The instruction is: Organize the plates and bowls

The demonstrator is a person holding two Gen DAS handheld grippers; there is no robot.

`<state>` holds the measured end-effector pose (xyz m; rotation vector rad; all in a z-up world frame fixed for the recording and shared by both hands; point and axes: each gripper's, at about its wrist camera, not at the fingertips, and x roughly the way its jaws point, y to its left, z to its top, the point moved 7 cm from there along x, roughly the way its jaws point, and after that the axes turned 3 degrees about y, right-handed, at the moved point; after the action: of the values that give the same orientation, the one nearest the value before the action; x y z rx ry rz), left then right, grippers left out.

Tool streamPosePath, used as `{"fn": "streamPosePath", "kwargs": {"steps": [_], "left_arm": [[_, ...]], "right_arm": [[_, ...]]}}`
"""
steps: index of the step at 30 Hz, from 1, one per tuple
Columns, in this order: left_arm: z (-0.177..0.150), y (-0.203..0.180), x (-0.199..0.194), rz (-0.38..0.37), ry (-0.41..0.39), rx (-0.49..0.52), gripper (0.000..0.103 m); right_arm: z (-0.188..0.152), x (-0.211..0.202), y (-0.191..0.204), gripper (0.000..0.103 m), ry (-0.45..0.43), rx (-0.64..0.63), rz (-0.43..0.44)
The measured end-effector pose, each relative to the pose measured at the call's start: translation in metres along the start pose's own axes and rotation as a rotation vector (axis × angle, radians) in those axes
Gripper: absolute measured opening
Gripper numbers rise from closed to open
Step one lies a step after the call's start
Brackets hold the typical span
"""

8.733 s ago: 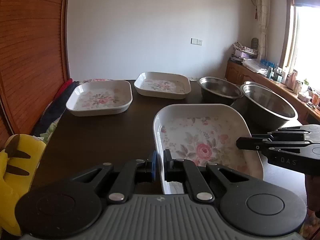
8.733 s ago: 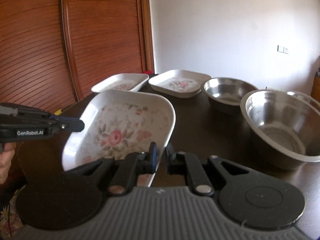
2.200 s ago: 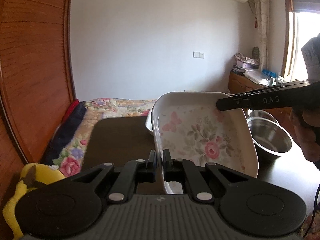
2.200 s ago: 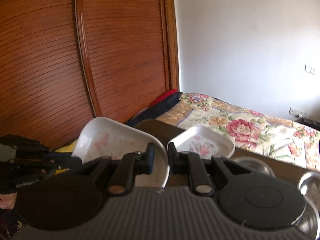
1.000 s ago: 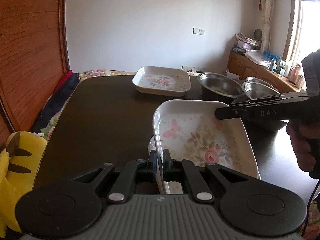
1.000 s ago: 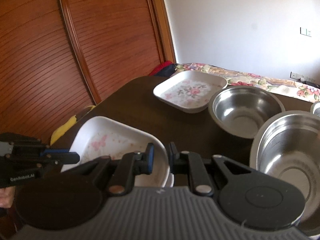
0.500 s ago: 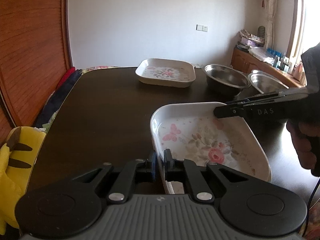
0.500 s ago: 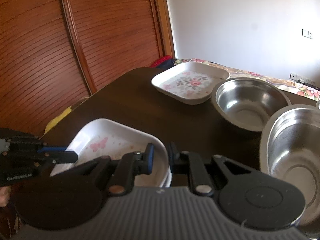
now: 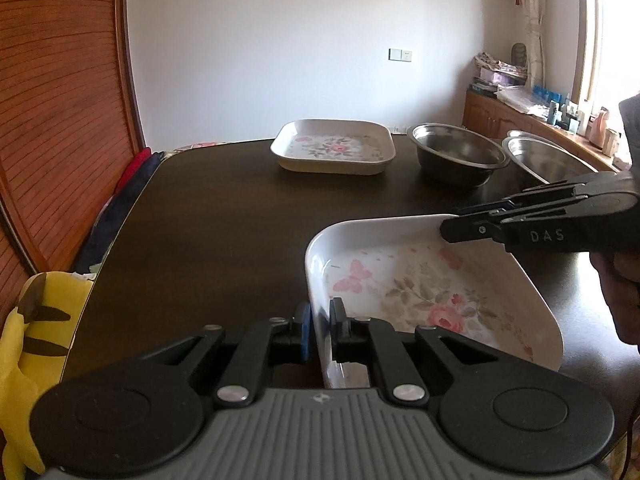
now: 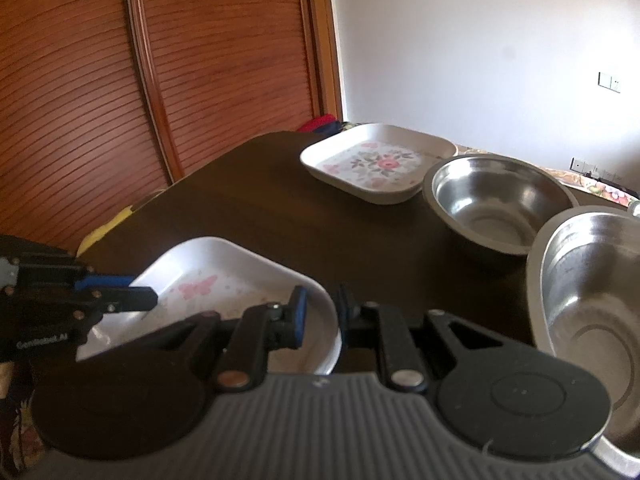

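Now both tongs hold the same white floral plate at the near edge of the dark counter (image 9: 224, 208). The left tongs (image 9: 319, 330) are nearly closed, their pads pinching the near left rim of the floral plate (image 9: 420, 280), and the right tongs (image 10: 320, 312) are likewise nearly closed across its right rim; from the left wrist view the right tongs (image 9: 452, 230) show as a black beak on the plate's far right corner. The plate looks low and close to level, though whether it rests on the counter or on something beneath it I cannot tell. Far across the counter a second floral plate (image 9: 334, 148) sits alone, with a steel bowl (image 9: 456, 156) just to its right and a larger steel bowl (image 10: 588, 292) nearer on the right. My reading is that the step in hand is setting this plate down as part of gathering the plates together. Next, the call is for both tongs to let go evenly once the plate is seated, then draw back clear of the rim without dragging it, before going for the far plate. Uneven release could tip or skid the plate.
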<state>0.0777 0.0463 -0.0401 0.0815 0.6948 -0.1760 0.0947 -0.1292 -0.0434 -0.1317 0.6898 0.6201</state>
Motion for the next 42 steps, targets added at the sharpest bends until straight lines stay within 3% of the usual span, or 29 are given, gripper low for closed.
{"fn": "streamPosePath", "kwargs": {"steps": [12,15,16,20,23,25,27,32,37,42], "left_arm": [[0.0,0.005,-0.003,-0.026,-0.001,-0.025,0.017],[0.004,0.006,-0.007,-0.026,-0.018,-0.037,0.019],[0.006,0.007,-0.01,-0.025,-0.026,-0.039,0.022],[0.014,0.007,-0.025,-0.001,-0.088,-0.028,0.06],[0.018,0.006,-0.034,0.011,-0.122,-0.019,0.07],[0.021,0.004,-0.039,0.009,-0.143,-0.019,0.084],[0.022,0.002,-0.042,0.016,-0.165,-0.012,0.093],[0.025,0.0,-0.047,0.009,-0.202,-0.021,0.099],[0.029,-0.003,-0.047,-0.001,-0.203,-0.009,0.099],[0.045,0.002,-0.045,-0.002,-0.208,-0.007,0.1]], "right_arm": [[-0.001,0.002,0.008,0.02,-0.026,-0.015,-0.041],[0.003,-0.004,0.007,0.023,-0.073,0.002,-0.033],[0.005,-0.008,0.007,0.026,-0.089,0.005,-0.027],[0.01,-0.024,0.011,0.031,-0.128,-0.018,-0.029],[0.01,-0.039,0.015,0.044,-0.164,-0.036,-0.042],[0.008,-0.049,0.017,0.055,-0.181,-0.041,-0.044],[0.007,-0.054,0.019,0.06,-0.197,-0.042,-0.055],[0.004,-0.068,0.019,0.075,-0.231,-0.042,-0.078],[0.007,-0.077,0.021,0.103,-0.272,-0.067,-0.082],[0.018,-0.079,0.019,0.103,-0.267,-0.083,-0.104]]}}
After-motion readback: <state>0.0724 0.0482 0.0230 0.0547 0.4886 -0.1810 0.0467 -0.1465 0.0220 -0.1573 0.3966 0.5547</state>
